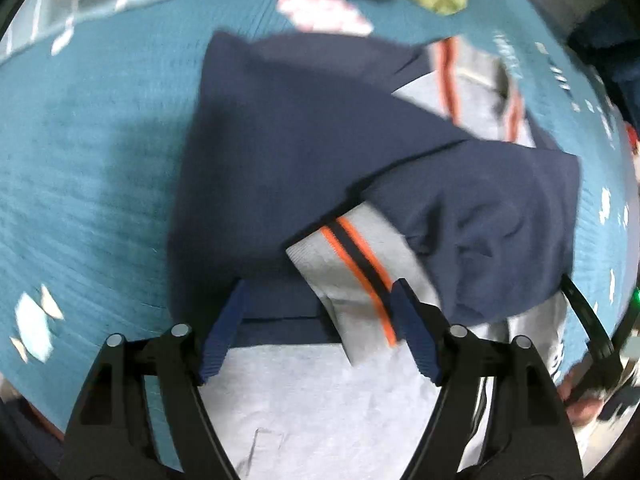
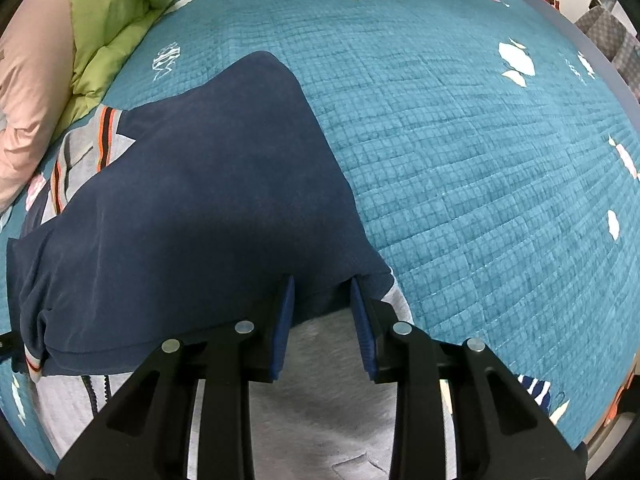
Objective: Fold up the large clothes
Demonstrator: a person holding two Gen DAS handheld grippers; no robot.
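one garment (image 2: 192,208), two claws (image 1: 320,328), one quilt (image 2: 460,160)

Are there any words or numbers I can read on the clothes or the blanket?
None can be read.
Teal quilt: only little printed shapes, no letters.
Navy and grey garment: orange and dark stripes only, no label showing.
Whitish marks on the quilt's far right edge in the left wrist view: too blurred to tell if they are letters.
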